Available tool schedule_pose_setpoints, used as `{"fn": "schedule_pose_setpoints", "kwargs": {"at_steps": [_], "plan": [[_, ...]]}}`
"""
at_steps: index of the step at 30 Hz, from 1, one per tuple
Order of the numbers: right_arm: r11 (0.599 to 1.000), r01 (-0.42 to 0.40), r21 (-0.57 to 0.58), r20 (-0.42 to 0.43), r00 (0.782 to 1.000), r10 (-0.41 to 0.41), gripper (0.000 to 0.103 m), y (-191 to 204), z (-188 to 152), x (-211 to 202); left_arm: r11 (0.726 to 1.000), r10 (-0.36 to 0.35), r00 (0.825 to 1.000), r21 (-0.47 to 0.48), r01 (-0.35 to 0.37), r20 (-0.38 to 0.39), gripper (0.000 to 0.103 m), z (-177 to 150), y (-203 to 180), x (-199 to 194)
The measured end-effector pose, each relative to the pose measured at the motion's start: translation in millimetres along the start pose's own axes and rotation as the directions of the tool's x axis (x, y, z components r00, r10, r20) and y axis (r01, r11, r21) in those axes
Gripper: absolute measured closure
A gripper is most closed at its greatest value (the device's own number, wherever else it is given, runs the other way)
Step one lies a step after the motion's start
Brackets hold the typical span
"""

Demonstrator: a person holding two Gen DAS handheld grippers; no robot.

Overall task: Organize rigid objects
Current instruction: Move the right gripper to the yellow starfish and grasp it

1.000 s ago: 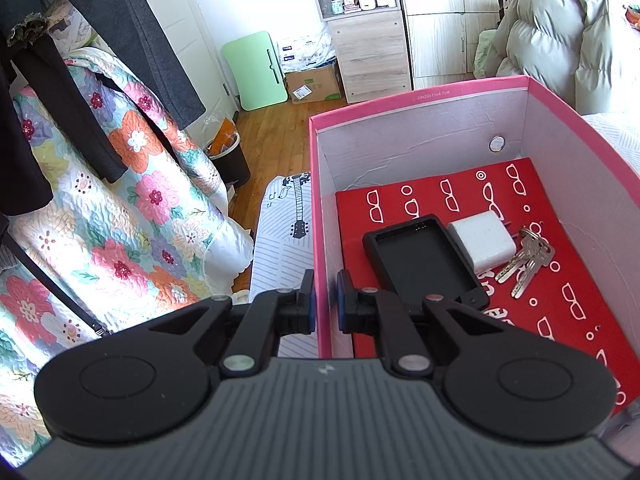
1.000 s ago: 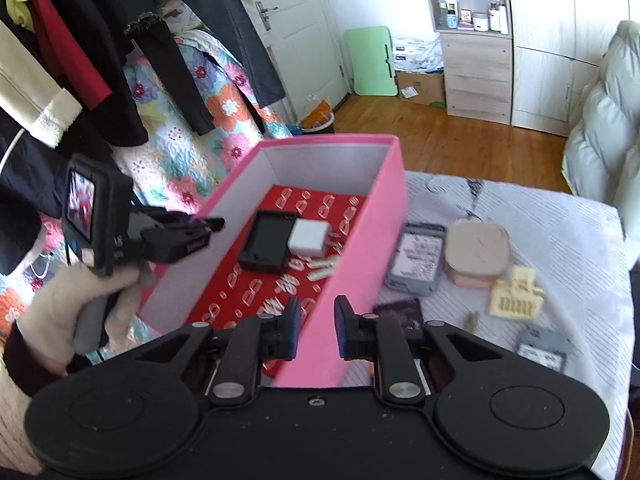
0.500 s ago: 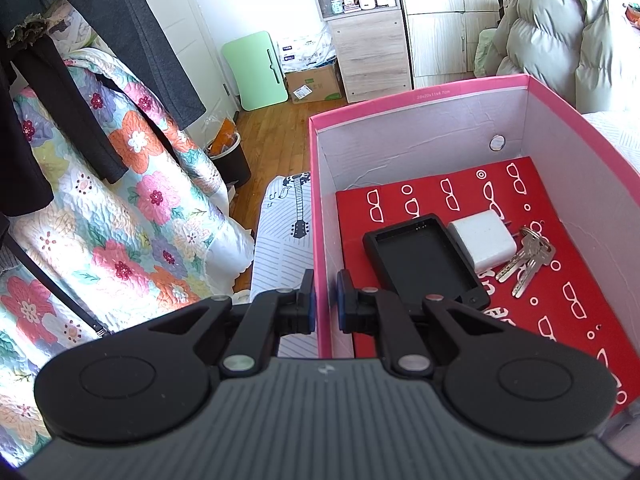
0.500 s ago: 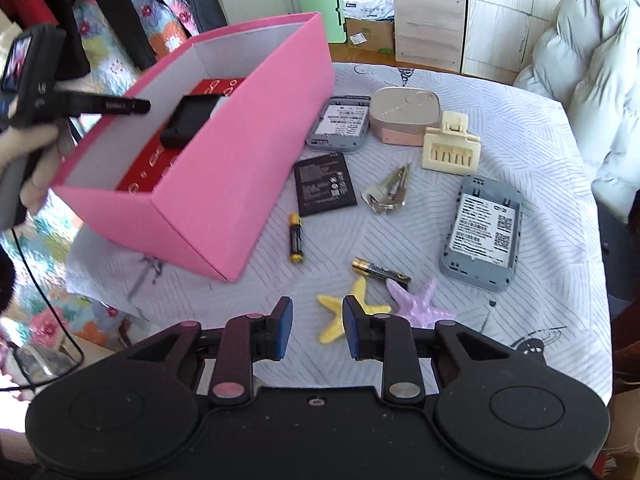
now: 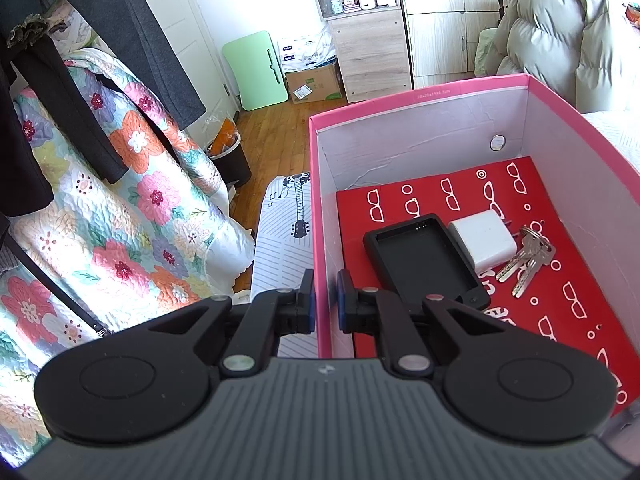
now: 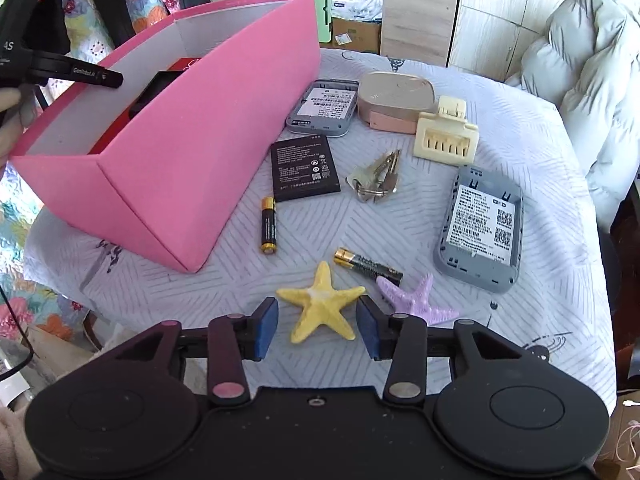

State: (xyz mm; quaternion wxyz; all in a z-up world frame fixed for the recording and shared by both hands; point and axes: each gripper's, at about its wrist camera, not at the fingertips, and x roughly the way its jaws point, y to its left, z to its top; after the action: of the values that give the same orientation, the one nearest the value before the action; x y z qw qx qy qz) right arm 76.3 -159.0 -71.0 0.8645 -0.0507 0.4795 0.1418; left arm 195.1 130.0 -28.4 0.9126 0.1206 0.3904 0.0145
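1. Right wrist view is showing the right hand-held gripper [image 6: 317,326] hanging over the yellow starfish [image 6: 322,305], its jaws parted wide on either side of the starfish and not yet pressing on it.
2. That starfish is lying flat on the desk [image 6: 552,152], just in front of the pink box [image 6: 208,128], with a purple starfish [image 6: 418,296] and a battery [image 6: 368,267] close beside it.
3. It is probably handling as a light, stiff, slightly rough piece; thin arms may be snapping easily, so the thick centre, pinched across two opposite notches, seems the safest hold.
4. Left hand-held gripper [image 5: 325,300] is sitting nearly closed, clamped on the pink box wall near its corner, steadying the box.
5. Inside that box a black case [image 5: 424,258], a white charger [image 5: 482,240] and keys [image 5: 528,254] are lying.
6. Compared with a second ago, the right jaws have just been opening, and the view is now looking down at the desk beside the box instead of into the box; the left view is unchanged.
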Motion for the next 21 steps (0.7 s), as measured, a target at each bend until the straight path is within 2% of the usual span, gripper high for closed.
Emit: {"fn": "schedule_pose_setpoints", "kwargs": {"at_steps": [2,5,12,21], "plan": [[0.999,0.019,-0.031,0.014,1.0,-0.019,0.067,3,1,1,1.0,0.0,1.0,-0.001,0.0,-0.001,0.094,0,0,0],[1.0,0.01,-0.011,0.037,0.999,-0.01,0.07,1,5,1,1.0,0.001,1.0,0.003,-0.001,0.0,0.094,0,0,0],[1.0,0.022,-0.021,0.057,0.998,-0.021,0.075,4,12,-4,1.0,0.002,1.0,0.003,-0.002,0.0,0.094,0,1,0],[1.0,0.019,-0.022,0.07,0.997,-0.018,0.075,7,16,-6,1.0,0.003,1.0,0.006,-0.003,-0.001,0.094,0,-1,1]]}}
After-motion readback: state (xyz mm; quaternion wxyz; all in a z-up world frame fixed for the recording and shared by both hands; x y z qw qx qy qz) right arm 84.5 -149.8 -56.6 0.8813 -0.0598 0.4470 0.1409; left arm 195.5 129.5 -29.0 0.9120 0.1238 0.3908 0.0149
